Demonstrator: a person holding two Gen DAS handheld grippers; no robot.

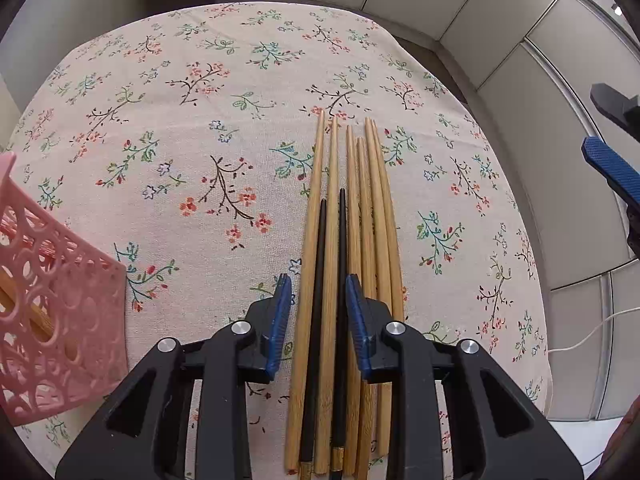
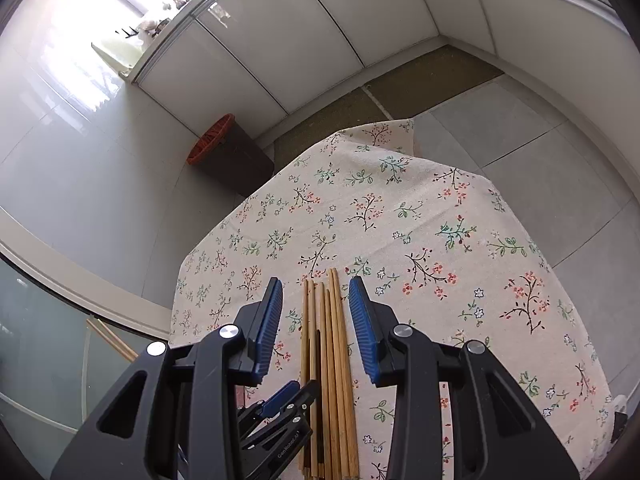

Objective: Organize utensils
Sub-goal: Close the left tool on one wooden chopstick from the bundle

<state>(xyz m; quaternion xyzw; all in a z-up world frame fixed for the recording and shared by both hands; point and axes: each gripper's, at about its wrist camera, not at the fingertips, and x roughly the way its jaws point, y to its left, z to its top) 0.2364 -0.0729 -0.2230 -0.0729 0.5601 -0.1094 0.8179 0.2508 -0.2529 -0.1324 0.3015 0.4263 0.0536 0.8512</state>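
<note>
The left gripper (image 1: pixel 316 300) straddles the chopsticks (image 1: pixel 352 280), its jaws released around two black ones and a bamboo one, not pressing. The right gripper (image 2: pixel 316 320) hovers above with jaws apart, empty. The sticks lie bundled on the table (image 1: pixel 200 120); they look light, stiff and prone to rolling, best pinched mid-length. A pink basket (image 1: pixel 60 312) sits left.
</note>
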